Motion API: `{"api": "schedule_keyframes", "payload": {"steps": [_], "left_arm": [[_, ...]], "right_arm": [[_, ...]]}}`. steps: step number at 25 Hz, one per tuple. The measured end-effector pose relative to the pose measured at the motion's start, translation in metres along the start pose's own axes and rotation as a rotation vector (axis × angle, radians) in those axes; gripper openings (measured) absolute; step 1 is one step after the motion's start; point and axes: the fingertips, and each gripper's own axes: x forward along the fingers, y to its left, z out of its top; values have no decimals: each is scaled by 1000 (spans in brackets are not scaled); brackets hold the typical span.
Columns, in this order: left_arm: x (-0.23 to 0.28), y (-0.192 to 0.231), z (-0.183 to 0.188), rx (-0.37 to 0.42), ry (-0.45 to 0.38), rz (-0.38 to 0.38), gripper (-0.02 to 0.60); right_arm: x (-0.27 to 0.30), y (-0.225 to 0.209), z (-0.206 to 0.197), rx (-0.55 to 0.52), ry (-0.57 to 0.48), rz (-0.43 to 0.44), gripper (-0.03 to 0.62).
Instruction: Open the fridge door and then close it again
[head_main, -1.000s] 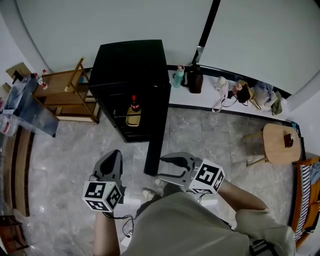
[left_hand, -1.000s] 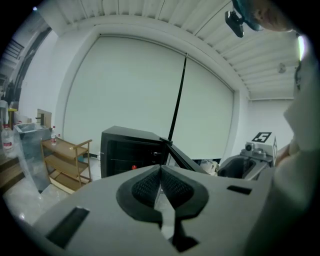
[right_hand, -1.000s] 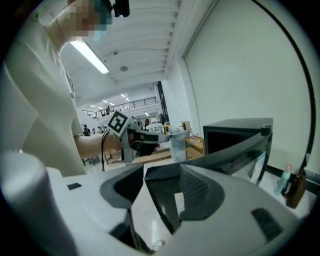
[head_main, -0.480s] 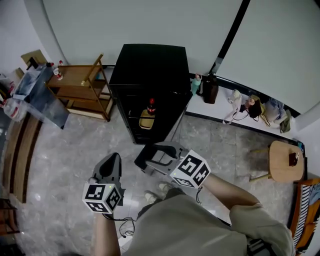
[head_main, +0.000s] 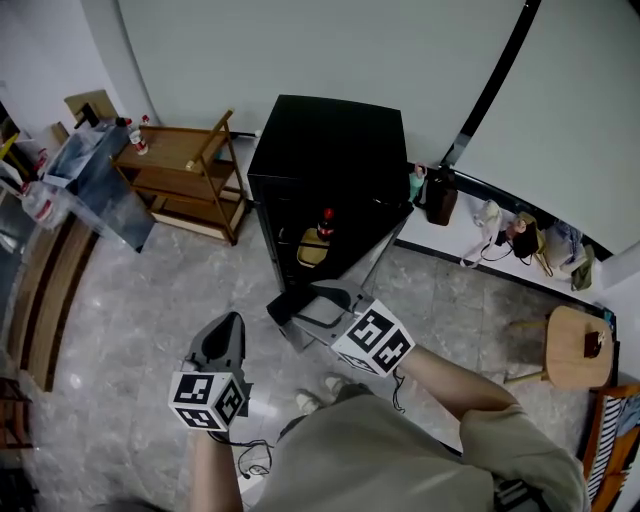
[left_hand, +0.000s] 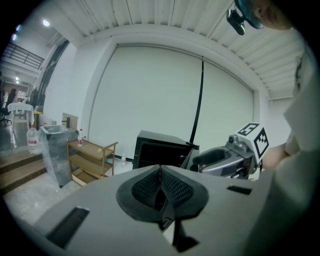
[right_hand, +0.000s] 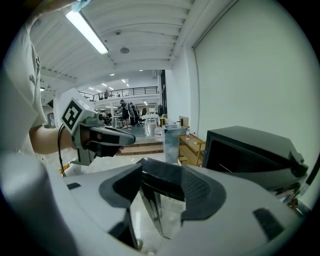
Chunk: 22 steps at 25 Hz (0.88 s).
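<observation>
Closing step: my right gripper (right_hand: 161, 189) clasps the free edge of the fridge door (head_main: 375, 255), its jaws just starting to open. My left gripper (head_main: 225, 325) hangs closed and empty, near left. The door stands half-open on the fridge (head_main: 330, 140) at far centre, swung nearer shut than a second ago. Next, I judge, push it flush.

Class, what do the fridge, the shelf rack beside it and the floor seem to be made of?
Fridge: probably painted metal or plastic; plain black, dull top.
Shelf rack: wood; warm brown boards and slats.
Floor: polished stone or stone-look tile; grey veining, soft sheen.
</observation>
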Motion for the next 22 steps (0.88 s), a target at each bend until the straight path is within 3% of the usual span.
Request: {"api": "schedule_keyframes", "payload": {"steps": [22], "left_arm": [[16,35,27,-3,-36,87,8]], "right_arm": [[65,-42,32,-17,43,18,224]]}}
